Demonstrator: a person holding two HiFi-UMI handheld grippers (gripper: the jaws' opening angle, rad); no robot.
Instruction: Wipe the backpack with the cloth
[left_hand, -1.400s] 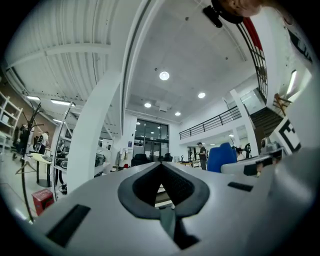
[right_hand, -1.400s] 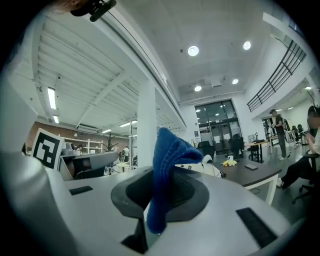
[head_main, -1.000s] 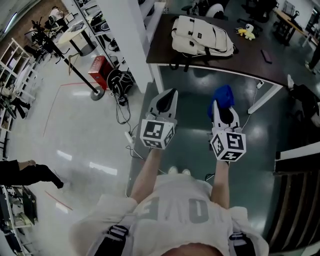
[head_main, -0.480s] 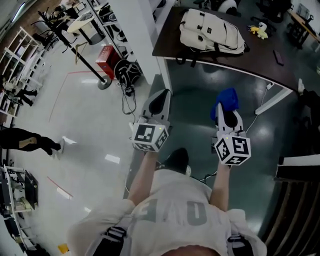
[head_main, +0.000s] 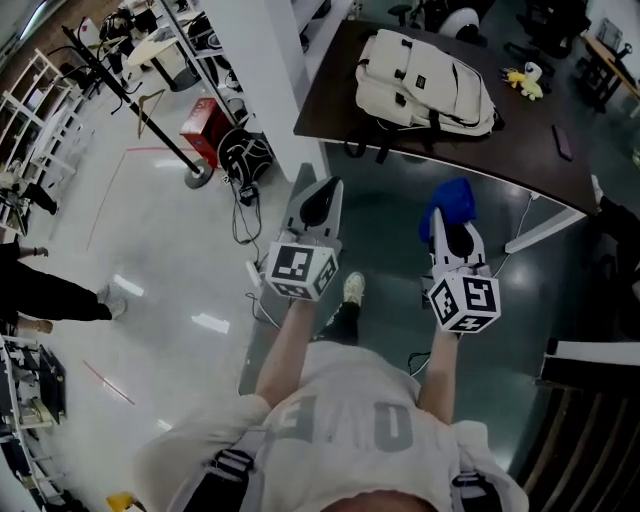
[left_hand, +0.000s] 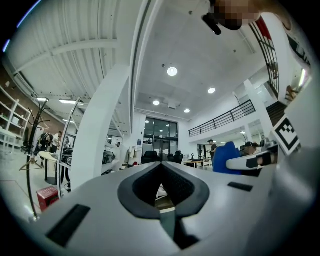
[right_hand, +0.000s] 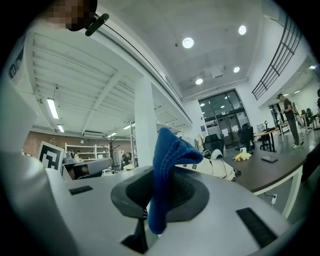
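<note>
Right gripper (head_main: 442, 222) is clamped on the blue cloth (head_main: 452, 197), left gripper (head_main: 318, 205) closed empty, both well short of the backpack (head_main: 425, 80); the cloth should be laid flat there.

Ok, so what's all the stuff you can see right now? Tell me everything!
backpack: one, cream with black straps, lying on the table
table: one, dark top with white legs, ahead of the person
cloth: one, blue, pinched in the right claw
small toy-like thing: one, yellow, on the table to the right of the backpack
box: one, red, on the floor at the left
bag: one, black, on the floor beside the box
pillar: one, white, left of the table
left claw: one, grey, shut and empty, held out in front
right claw: one, grey, shut on the cloth
</note>
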